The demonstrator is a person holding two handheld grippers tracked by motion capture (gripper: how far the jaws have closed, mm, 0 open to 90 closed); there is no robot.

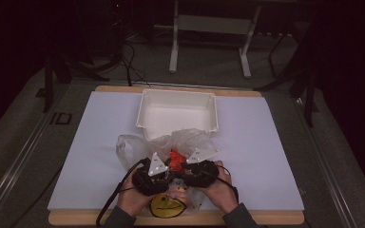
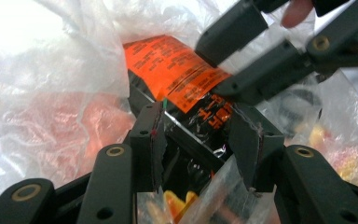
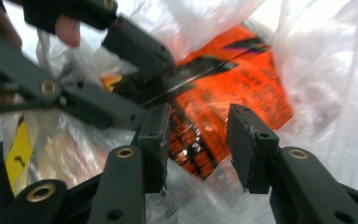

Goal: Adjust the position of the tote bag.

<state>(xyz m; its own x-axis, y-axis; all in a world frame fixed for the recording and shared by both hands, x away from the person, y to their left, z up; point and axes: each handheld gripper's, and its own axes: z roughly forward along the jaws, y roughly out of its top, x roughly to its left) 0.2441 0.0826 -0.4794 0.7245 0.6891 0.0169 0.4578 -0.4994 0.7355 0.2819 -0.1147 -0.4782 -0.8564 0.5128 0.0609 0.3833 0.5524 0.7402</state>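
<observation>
**Two grippers at one orange packet**

One clear crinkled plastic bag (image 1: 138, 145) lies before one white rectangular plastic tray (image 1: 178, 114). The left gripper (image 2: 198, 140) and right gripper (image 3: 198, 140) each straddle one orange-and-black foil packet (image 2: 177, 70) inside the bag, jaws parted, not clamping.

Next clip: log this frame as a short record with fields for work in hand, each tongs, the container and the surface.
work in hand: both tongs reach into a clear plastic bag at an orange and black packet
left tongs: jaws apart, the packet between them; contact unclear
right tongs: jaws apart, either side of the packet; grip not evident
container: white tray, beyond the bag, looks empty
surface: white sheet on the table
also: yellow smiley print on the bag, by the near edge
</observation>
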